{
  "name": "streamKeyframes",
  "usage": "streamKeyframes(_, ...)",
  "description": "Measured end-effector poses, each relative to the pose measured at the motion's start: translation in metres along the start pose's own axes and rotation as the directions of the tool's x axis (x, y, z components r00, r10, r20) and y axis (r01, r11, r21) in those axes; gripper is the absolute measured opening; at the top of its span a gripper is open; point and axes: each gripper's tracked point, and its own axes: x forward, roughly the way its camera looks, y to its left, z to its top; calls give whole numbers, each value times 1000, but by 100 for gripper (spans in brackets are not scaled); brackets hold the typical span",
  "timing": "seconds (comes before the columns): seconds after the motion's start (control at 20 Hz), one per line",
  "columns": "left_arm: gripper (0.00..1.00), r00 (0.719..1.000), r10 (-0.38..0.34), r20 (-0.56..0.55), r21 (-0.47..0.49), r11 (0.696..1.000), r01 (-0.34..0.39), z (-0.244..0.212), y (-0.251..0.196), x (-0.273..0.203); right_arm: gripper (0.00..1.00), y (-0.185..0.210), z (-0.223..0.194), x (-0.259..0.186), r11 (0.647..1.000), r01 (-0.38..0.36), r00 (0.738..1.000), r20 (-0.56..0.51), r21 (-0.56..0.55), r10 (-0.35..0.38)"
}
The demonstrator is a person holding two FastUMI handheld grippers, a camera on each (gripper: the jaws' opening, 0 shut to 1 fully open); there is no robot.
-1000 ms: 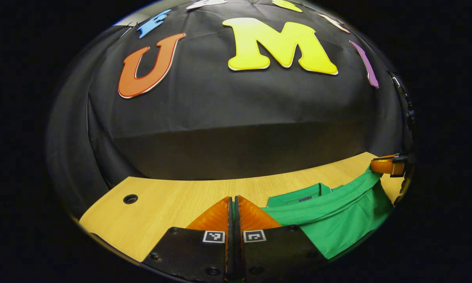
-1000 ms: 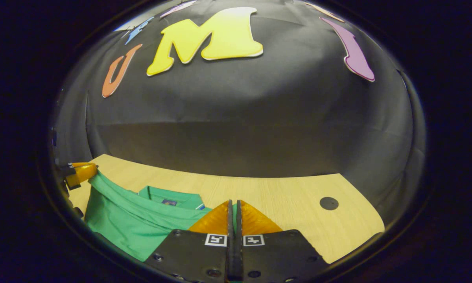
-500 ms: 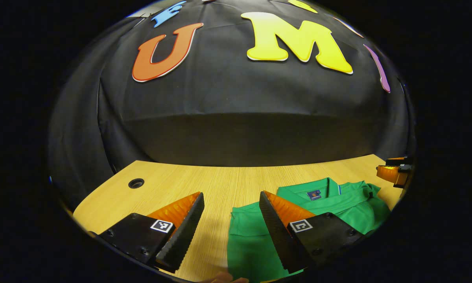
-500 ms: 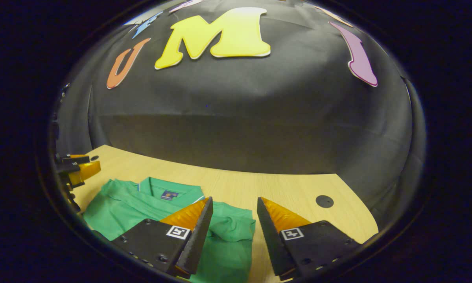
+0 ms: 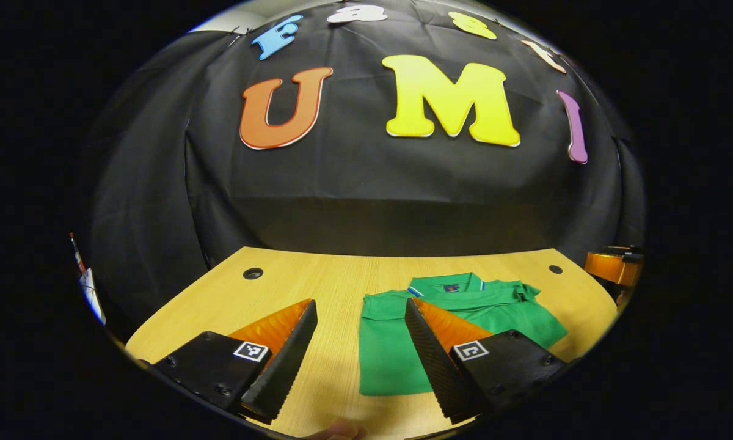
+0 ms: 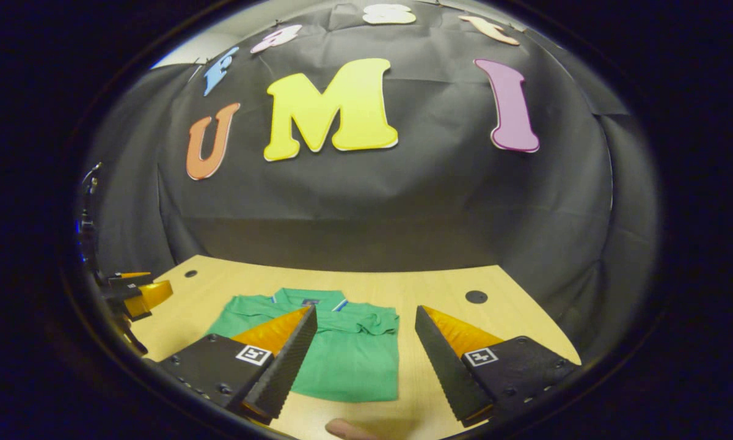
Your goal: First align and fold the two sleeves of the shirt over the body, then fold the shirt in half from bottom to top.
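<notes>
We saw a plain green shirt, its collar edged in blue and white, on a pale wood-grain counter marked by dark round holes.

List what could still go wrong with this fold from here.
The green shirt lies folded on the table, collar on top, with both grippers open and off it. Its right shoulder looks rumpled, so the stack may sit uneven. The right gripper hangs close above and might snag the cloth if it dips.

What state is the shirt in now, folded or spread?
Folded. The green shirt lies as a compact rectangle on the table, collar on top at the far edge, no sleeves sticking out.
</notes>
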Motion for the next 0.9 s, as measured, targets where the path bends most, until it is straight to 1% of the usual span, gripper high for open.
streamKeyframes(0.05,94,1000,-10,23,-2,1000,10,2,-3,-17,98,-1,0,-14,1000,7,1000,15,-10,-7)
streamKeyframes(0.15,94,999,-31,21,1,1000,31,-5,-12,-49,98,-3,-1,-45,999,36,998,46,-27,-35)
streamKeyframes(0.2,94,999,-31,17,2,1000,30,-9,-13,-65,97,-3,-2,-61,998,53,997,63,-25,-52)
streamKeyframes(0.35,93,997,-46,66,11,999,46,-6,-19,-114,98,6,-2,-108,998,58,992,115,-33,-54)
streamKeyframes(0.55,94,988,-30,149,72,997,19,0,-24,-177,98,9,3,-163,993,100,975,206,-69,-84)
streamKeyframes(0.65,93,981,-52,188,69,997,40,1,-37,-201,98,9,10,-188,989,121,960,264,-84,-95)
streamKeyframes(0.7,93,978,-64,200,50,997,55,0,-43,-211,97,9,10,-198,988,130,954,283,-86,-101)
streamKeyframes(0.8,93,972,-107,211,48,994,99,-1,-57,-224,95,14,3,-216,988,128,950,298,-90,-96)
streamKeyframes(0.85,93,969,-108,222,57,994,98,-1,-56,-232,97,16,1,-222,986,125,948,306,-112,-86)
streamKeyframes(0.9,93,965,-108,240,67,993,95,3,-53,-238,95,17,2,-226,981,135,944,319,-138,-85)
